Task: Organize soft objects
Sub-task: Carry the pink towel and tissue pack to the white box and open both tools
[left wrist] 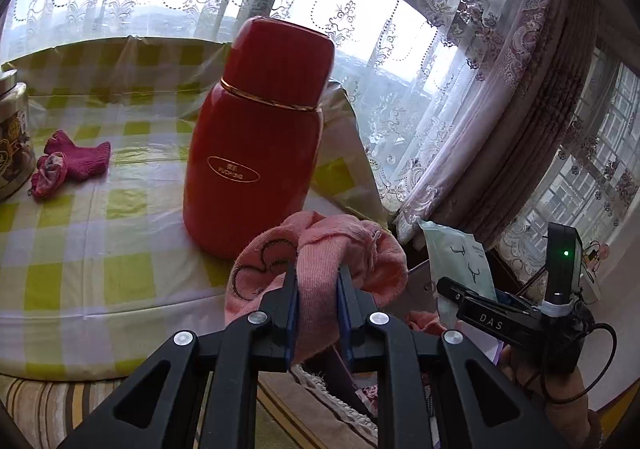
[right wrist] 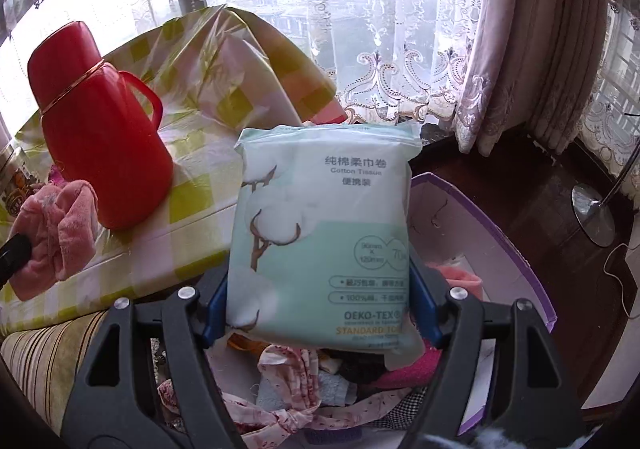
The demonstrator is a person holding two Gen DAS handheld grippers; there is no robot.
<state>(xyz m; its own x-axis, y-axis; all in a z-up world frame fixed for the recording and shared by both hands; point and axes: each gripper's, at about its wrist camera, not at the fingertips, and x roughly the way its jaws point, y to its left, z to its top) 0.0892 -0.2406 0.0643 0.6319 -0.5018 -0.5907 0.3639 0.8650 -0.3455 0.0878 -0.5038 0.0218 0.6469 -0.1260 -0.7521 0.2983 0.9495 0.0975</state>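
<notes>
My left gripper (left wrist: 318,275) is shut on a pale pink sock (left wrist: 280,269), held just in front of a red thermos flask (left wrist: 256,145) near the table's edge. A pair of magenta socks (left wrist: 76,161) lies on the checked tablecloth (left wrist: 100,249) at the left. My right gripper (right wrist: 320,285) is shut on a mint-green pack of cotton tissue (right wrist: 324,233), held upright over a white box with a purple rim (right wrist: 516,233) that holds several cloth items. The pink sock (right wrist: 56,233) also shows at the left of the right wrist view.
A glass jar with a metal lid (left wrist: 12,137) stands at the table's left edge. Lace curtains (left wrist: 400,49) hang behind the table. A lamp's round base (right wrist: 592,217) rests on the dark floor at the right. A striped cushion (right wrist: 40,353) lies below the table edge.
</notes>
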